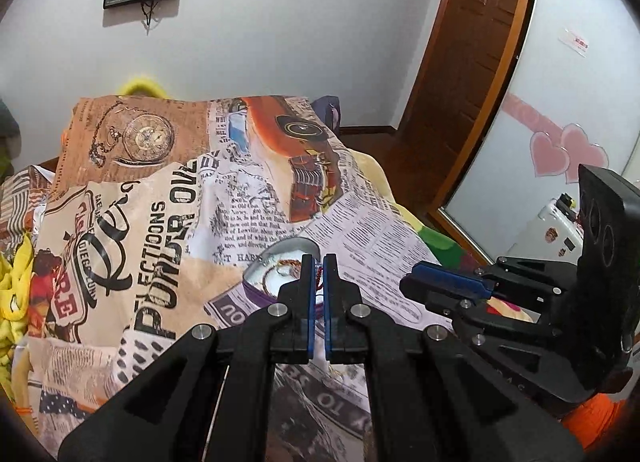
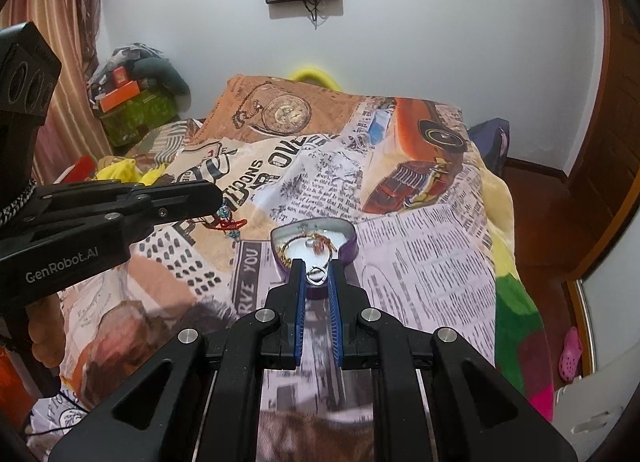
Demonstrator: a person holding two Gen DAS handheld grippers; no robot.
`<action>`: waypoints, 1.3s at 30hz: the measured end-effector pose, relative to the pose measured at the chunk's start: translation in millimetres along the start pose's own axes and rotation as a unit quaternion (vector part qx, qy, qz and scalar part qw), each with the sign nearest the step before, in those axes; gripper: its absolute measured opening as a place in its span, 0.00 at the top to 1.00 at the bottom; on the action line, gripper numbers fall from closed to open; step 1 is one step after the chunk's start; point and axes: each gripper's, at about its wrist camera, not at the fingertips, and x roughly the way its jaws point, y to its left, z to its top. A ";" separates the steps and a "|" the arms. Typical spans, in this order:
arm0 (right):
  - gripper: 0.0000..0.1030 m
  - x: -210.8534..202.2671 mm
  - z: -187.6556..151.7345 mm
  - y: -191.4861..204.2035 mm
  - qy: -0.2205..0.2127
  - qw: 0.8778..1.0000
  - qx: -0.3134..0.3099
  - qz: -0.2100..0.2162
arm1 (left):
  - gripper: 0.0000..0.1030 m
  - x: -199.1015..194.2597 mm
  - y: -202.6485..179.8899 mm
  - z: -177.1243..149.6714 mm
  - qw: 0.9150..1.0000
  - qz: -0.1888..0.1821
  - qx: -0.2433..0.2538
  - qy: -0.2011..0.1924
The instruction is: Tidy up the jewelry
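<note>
Between the right gripper's [image 2: 319, 268] blue-padded fingers [image 2: 298, 302] sits a small silver ring [image 2: 316, 274], pinched at the very tips, so these jaws are closed on it with only the ring's width between them. That gripper reaches forward and slightly downward over the printed bedspread [image 2: 420, 262], its tips hanging at the near rim of a purple tin [image 2: 352, 246]. Just beyond the tips, inside the tin, lies a gold chain [image 2: 286, 248] curled on the pale lining with a few other small pieces tangled beside it.

Off to the left of those jaws, the left gripper [image 1: 319, 262] comes in level from the side, held above the bedspread and well apart from the tin. Its jaws are nearly together, clamping a red corded bracelet [image 2: 228, 224] with blue beads, which dangles from the tips toward the cloth. From its own camera, a strip of red cord shows in the narrow slit between its pads [image 1: 307, 298], and the tin lies straight ahead, just past and below the tips, partly hidden by them.
</note>
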 end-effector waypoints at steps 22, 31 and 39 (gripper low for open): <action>0.90 80.2 15.7 -8.9 0.053 0.998 -0.003 0.024 | 0.99 78.1 39.5 4.6 0.999 0.001 -0.019 0.041; 0.90 97.9 12.7 -5.8 0.076 0.996 -0.020 0.031 | 0.99 104.2 52.2 -0.2 0.996 -0.022 -0.042 0.076; 0.90 105.2 11.0 -4.7 0.087 0.995 -0.028 0.025 | 0.99 106.9 46.1 -2.8 0.997 -0.016 -0.022 0.073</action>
